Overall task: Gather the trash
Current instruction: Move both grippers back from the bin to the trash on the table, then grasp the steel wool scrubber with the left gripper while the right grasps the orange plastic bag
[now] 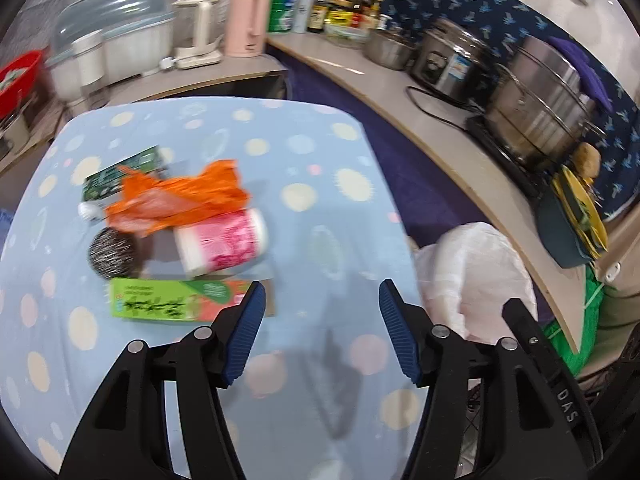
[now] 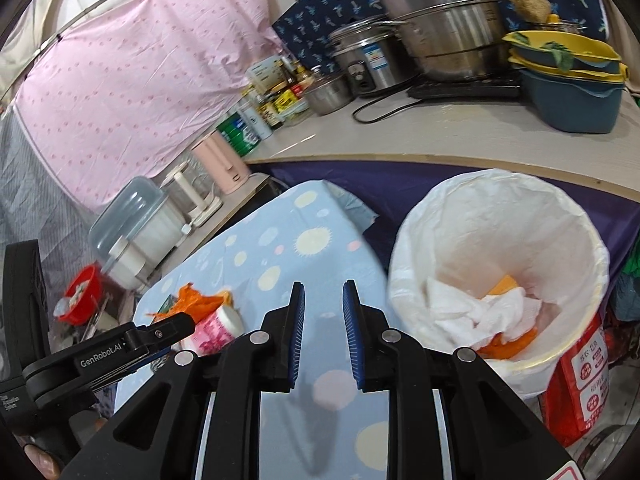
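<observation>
On the table's light blue dotted cloth (image 1: 280,140) lies a small heap of trash. It holds a crumpled orange plastic bag (image 1: 180,196), a pink-and-white bottle (image 1: 224,246) on its side, a steel scourer (image 1: 112,252), a green-and-orange carton (image 1: 168,300) and a dark green packet (image 1: 120,172). My left gripper (image 1: 322,292) hangs open over the cloth just right of the carton, with nothing between its fingers. My right gripper (image 2: 323,292) is open by a narrow gap and empty, left of the white-lined bin (image 2: 500,200). White tissue (image 2: 480,312) and orange scraps lie in the bin.
A curved counter (image 1: 400,92) behind the table carries steel pots (image 1: 540,120), a rice cooker (image 1: 452,60), a pink kettle (image 1: 246,24) and bottles. Stacked yellow and blue basins (image 2: 568,80) sit at its right end. A red bag (image 2: 580,380) leans by the bin.
</observation>
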Demonstrator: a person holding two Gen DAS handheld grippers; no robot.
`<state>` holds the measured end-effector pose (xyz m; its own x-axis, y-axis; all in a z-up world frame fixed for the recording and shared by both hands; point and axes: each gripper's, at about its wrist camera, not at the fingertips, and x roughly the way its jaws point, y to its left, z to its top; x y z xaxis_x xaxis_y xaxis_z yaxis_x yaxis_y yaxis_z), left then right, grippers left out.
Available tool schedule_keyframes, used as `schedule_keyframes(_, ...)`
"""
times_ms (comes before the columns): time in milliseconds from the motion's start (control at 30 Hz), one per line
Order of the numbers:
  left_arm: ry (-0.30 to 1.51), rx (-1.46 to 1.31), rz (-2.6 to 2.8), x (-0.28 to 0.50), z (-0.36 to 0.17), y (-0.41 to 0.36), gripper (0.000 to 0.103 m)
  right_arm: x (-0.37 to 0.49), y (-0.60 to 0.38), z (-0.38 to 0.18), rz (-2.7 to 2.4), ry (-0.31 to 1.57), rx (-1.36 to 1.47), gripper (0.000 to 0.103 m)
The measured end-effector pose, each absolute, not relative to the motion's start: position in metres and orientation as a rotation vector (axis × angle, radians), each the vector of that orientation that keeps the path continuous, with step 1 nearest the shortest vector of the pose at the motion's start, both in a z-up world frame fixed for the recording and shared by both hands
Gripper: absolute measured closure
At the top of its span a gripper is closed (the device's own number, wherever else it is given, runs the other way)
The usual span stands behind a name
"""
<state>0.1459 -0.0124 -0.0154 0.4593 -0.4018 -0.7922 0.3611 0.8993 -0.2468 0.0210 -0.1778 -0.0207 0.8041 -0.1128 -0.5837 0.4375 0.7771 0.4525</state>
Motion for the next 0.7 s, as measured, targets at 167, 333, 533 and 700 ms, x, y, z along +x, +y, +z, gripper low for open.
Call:
schedule_keyframes(167,1.004,-0.086,-0.374,0.159,-0.028,0.035,0.041,0.044,-0.150,-0.024,-0.260,0.598,0.584,0.072)
schedule_keyframes(333,1.021,-0.114,-0.292,0.164,-0.041,0.076,0.037,0.067,-0.123,-0.029,-0.210,0.637,0.550,0.071)
schedule_keyframes(533,1.042,-0.164,-0.225,0.173,-0.052,0.112,0.036,0.094,-0.099,-0.032,-0.155,0.673,0.509,0.069)
schedule_keyframes(700,1.063,-0.203,-0.179,0.184,-0.061,0.135,0.035,0.118,-0.083,-0.031,-0.117,0.689,0.478,0.060)
